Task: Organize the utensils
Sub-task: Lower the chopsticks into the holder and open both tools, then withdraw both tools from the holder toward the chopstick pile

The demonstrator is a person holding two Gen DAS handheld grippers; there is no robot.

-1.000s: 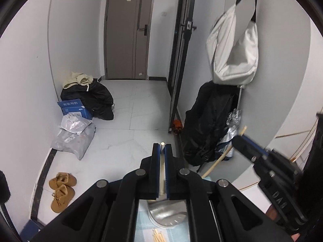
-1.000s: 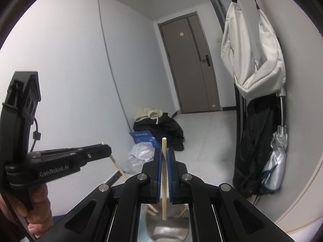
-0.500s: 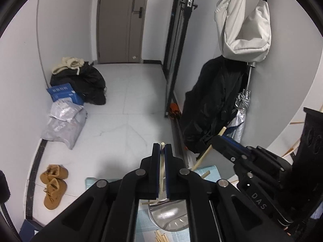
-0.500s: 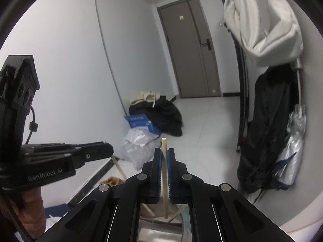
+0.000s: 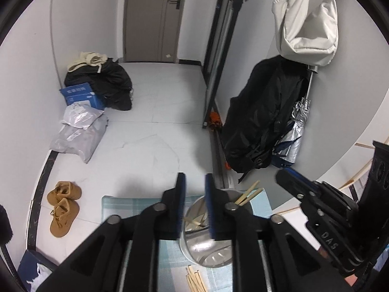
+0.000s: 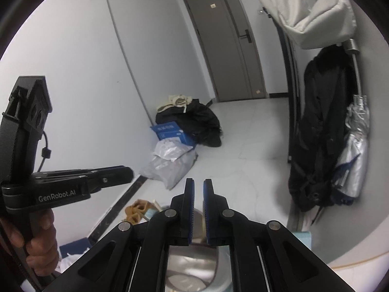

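Pale floor tiles run to a far door. Near, a steel cup on a blue mat contains chopsticks. Above it, left gripper and right gripper have just been opening, empty.

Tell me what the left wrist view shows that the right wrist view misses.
Left wrist only: chopsticks standing in the metal holder, and loose chopsticks on the checked mat beside it. Right wrist only: the hand gripping the left gripper's handle. Both: the holder below, the blue box, and both grippers, left gripper and right gripper, open and empty, having just been opening.
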